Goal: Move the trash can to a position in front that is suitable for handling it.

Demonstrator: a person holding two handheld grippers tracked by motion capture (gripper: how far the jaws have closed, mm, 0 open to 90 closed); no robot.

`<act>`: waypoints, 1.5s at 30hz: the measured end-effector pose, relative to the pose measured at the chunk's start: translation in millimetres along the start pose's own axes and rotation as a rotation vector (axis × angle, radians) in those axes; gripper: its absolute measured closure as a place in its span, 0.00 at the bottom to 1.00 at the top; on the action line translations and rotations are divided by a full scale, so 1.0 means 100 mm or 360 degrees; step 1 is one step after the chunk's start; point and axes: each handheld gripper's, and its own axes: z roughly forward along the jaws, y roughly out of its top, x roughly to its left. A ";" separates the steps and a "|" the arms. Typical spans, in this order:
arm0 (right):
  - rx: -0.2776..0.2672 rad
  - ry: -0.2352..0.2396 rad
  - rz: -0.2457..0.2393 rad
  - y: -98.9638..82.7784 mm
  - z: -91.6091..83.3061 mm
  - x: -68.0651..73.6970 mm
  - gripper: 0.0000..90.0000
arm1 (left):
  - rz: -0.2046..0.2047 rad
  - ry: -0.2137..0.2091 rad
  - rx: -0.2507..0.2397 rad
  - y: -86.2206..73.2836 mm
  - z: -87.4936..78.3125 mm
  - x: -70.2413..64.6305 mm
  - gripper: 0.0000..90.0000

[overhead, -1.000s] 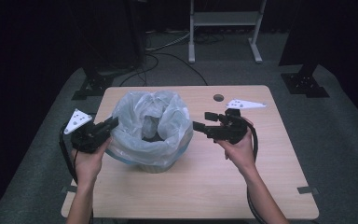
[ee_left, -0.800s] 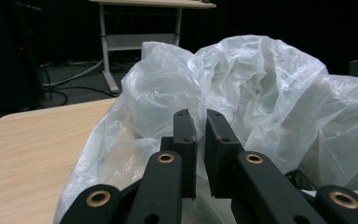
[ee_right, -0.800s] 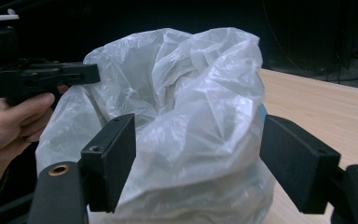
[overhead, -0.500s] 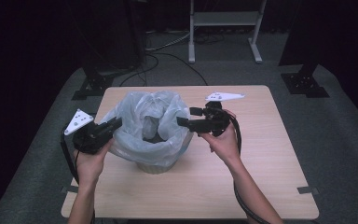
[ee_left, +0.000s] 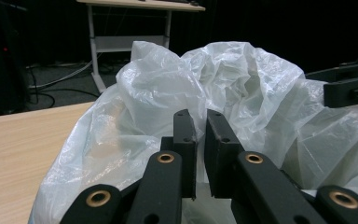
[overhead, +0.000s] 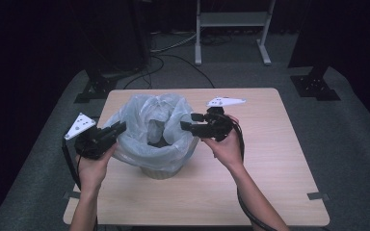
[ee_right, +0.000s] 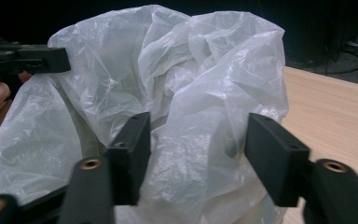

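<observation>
I am pinching the near-left rim of the plastic bag [overhead: 150, 126] with my left gripper [overhead: 110, 133], jaws nearly shut on the film. My right gripper [overhead: 191, 122] has just been closing, jaws still wide, a fold of the bag's right rim between them, not yet pressed. The bag lines a bin [overhead: 161, 172] on the table [overhead: 270, 144].

bag [overhead: 149, 126] blocks centre; edges free

Crinkled translucent plastic bag [overhead: 144, 120], wood-grain table [overhead: 270, 159]
</observation>
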 end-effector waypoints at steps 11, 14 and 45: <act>-0.0020 -0.0256 -0.0174 0.02 -0.06 0.14 0.89 | 0.0004 -0.0024 -0.0020 0.05 0.01 -0.03 0.93; -0.0010 -0.0269 -0.0211 0.05 -0.06 0.17 0.98 | 0.0003 -0.0031 -0.0026 0.07 0.01 -0.03 0.93; 0.0075 0.0218 -0.0066 0.35 0.30 0.55 1.00 | 0.0072 -0.0327 0.0030 0.05 0.25 -0.52 0.93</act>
